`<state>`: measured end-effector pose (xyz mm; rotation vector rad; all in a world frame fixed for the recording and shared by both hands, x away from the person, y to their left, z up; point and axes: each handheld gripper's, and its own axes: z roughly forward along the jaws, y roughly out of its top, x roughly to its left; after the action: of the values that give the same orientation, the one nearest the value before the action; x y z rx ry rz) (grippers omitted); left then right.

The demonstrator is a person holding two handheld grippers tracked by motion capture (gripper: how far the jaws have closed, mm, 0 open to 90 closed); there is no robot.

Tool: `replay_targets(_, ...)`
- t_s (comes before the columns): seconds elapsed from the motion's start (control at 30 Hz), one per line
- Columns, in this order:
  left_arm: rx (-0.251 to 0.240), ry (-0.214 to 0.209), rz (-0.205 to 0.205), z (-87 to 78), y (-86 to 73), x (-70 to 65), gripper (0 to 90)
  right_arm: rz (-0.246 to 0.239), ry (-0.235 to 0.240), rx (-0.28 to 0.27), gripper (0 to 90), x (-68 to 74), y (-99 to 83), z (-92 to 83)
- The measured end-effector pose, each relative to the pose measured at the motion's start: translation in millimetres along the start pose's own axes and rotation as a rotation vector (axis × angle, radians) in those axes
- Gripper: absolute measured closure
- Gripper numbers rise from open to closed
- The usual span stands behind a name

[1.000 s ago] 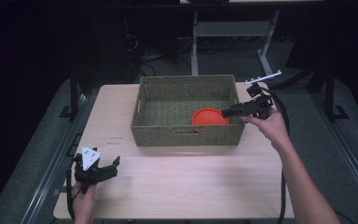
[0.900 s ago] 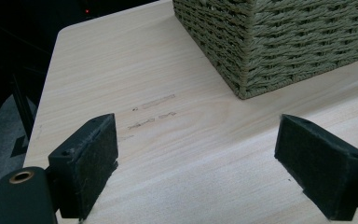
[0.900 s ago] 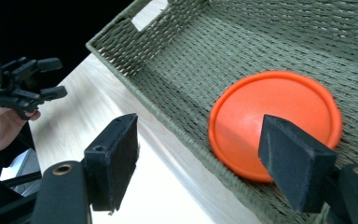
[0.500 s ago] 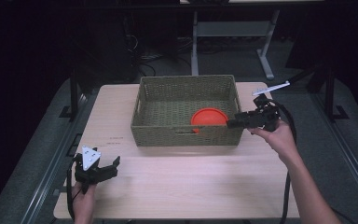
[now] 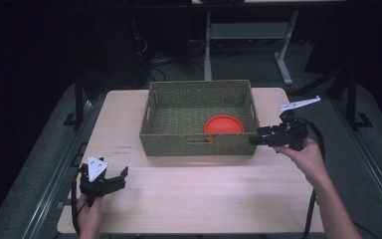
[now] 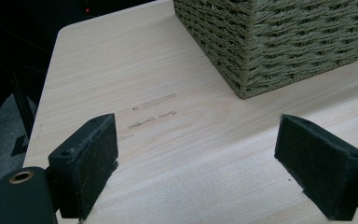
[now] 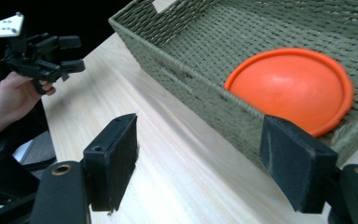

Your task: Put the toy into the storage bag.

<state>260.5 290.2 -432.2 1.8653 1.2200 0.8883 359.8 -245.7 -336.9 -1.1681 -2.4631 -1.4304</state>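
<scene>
Since the earlier frames the right hand-held gripper [image 5: 252, 141] has drawn back out of the basket [image 5: 199, 145] and come down beside its near right corner; the left hand-held gripper [image 5: 121, 178] has stayed where it was at the near left corner of the counter [image 5: 199, 194].

Counted: one woven green basket, one orange disc [image 5: 223, 125], two hand-held grippers, one light wooden counter. The disc lies inside the basket, in its near right corner, tilted up against the wall [image 7: 200, 91]. In the right gripper view the basket's wall stands between the jaws and the disc, hiding the disc's lower edge.

The right hand-held gripper has its jaws wide apart and empty, the pads [image 7: 119, 161] over bare counter just outside the basket. The left hand-held gripper is likewise wide open with nothing between its pads [image 6: 93, 163], aimed at the basket's near left corner [image 6: 247, 65], well apart from it.

Faint scuff marks [image 6: 151, 112] show on the counter. Behind the counter stand a grey metal frame [image 5: 243, 35] and cables on a dark floor.
</scene>
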Motion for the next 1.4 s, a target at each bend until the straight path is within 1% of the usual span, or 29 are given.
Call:
replay_targets(0.2,0.002,-0.001,-0.001,0.3,-0.2,-0.4,12.8,-0.007,0.010,-0.001,27.6,1.8,-11.9,-2.6)
replay_targets(0.47,0.006,-0.001,0.003,0.5,-0.2,-0.5,12.8,0.000,0.012,-0.004,27.6,2.7,-26.7,-7.9)
replay_targets(0.57,0.004,0.000,0.002,0.5,-0.2,-0.9,12.7,0.007,0.016,-0.003,27.6,1.7,-33.0,-8.9)
replay_targets(0.77,0.004,0.000,0.002,0.8,-0.3,-0.8,12.8,0.014,0.010,0.014,27.6,-1.3,-43.4,-9.0)
replay_targets(0.97,0.008,0.001,0.002,0.3,-0.4,-0.7,12.8,0.016,0.012,0.006,27.5,-2.9,-51.1,-10.8)
replay_targets(1.1,0.003,0.001,0.000,0.6,-0.7,-0.8,12.8,0.028,0.014,0.010,27.4,-4.3,-58.7,-10.3)
replay_targets(1.2,0.002,0.001,0.004,0.7,-0.7,-0.9,12.7,0.034,0.005,0.017,27.4,-6.0,-65.4,-9.5)
replay_targets(1.4,0.002,0.000,0.004,1.3,-0.7,-1.7,12.7,0.046,0.004,0.025,27.4,-9.0,-77.5,-8.7)
